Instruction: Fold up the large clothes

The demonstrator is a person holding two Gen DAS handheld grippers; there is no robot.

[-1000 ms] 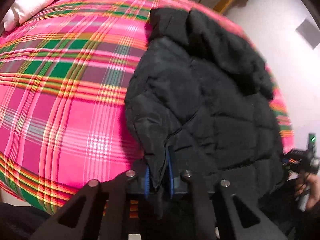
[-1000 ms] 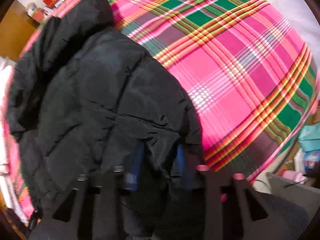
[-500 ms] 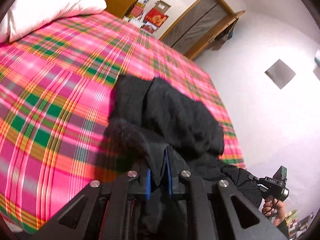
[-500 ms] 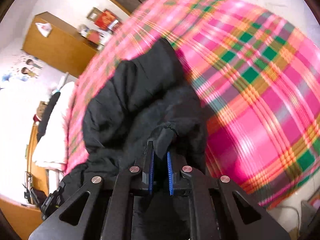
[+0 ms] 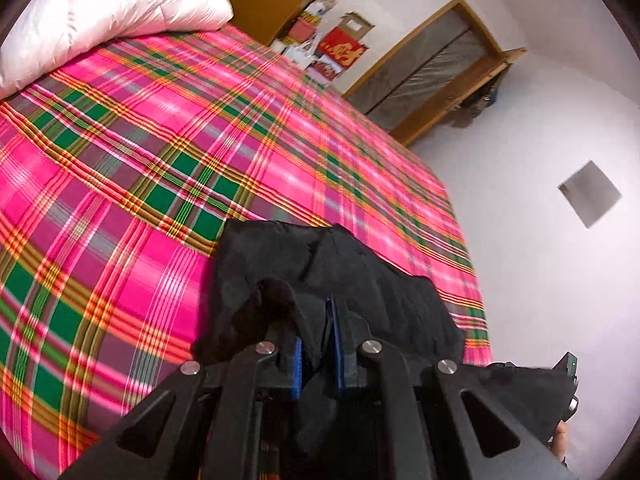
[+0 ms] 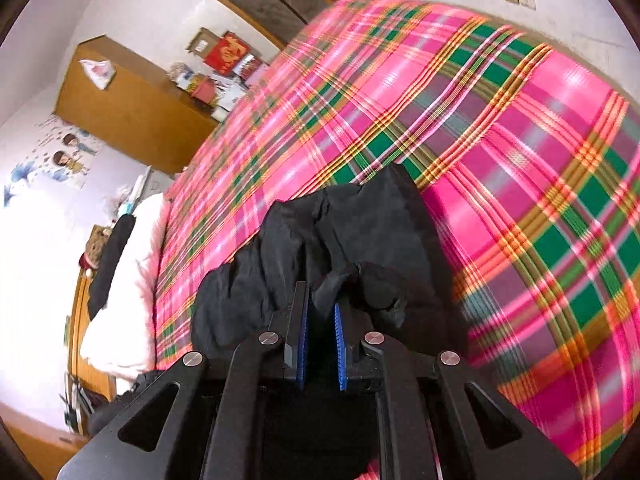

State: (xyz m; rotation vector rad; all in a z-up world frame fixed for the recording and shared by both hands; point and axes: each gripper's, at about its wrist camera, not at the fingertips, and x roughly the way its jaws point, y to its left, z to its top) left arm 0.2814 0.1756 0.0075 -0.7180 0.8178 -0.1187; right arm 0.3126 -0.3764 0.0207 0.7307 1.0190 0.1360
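Note:
A black puffer jacket (image 5: 360, 280) is lifted over the pink plaid bed (image 5: 140, 160); it also shows in the right wrist view (image 6: 360, 232). My left gripper (image 5: 318, 320) is shut on a fold of the jacket's edge, with black fabric pinched between its blue pads. My right gripper (image 6: 320, 312) is shut on another bunched part of the jacket. The jacket hangs bunched from both grippers, and much of it is hidden under them. The right gripper shows at the far right of the left wrist view (image 5: 568, 380).
A white duvet (image 5: 100, 12) lies at the head of the bed (image 6: 520, 160). A wooden cabinet (image 6: 132, 108) with clutter and a wooden door (image 5: 432, 76) stand beyond the bed. White floor (image 5: 560, 280) lies to the right of the bed.
Both grippers have risen and pulled the jacket up off the bed. The jacket, spread flat a second ago, now hangs bunched, and both views have tilted up toward the room.

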